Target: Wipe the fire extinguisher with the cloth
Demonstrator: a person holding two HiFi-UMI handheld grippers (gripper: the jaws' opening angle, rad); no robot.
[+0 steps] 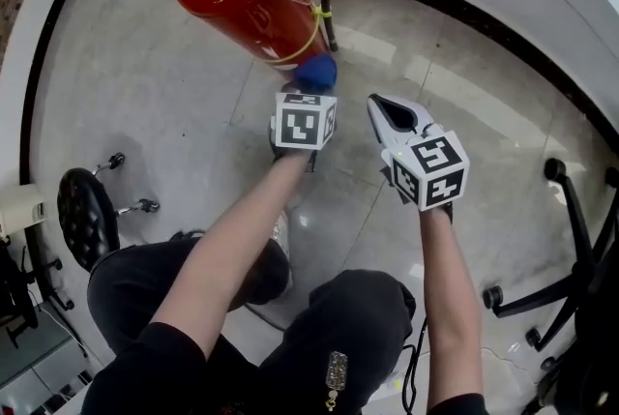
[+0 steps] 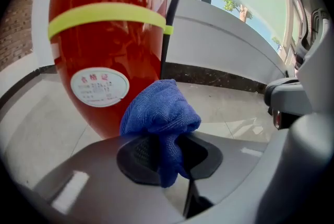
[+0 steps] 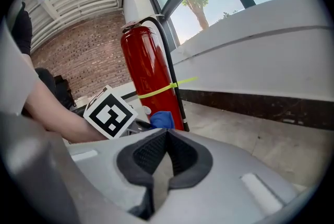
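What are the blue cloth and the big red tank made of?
The blue cloth looks like soft microfibre fabric: fuzzy weave, floppy folds. The red fire extinguisher is probably painted metal, glossy: its smooth skin shows bright reflections.

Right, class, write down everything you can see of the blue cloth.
The cloth is deep blue, with a fine woven, microfibre-like texture. It is bunched into a rounded wad, not spread flat. The left hand-held gripper is shut on its lower fold, and a short tail hangs past the grip. The wad sticks out beyond the jaws, close by the lower red body of the fire extinguisher, below its yellow band. Whether they touch cannot be told.
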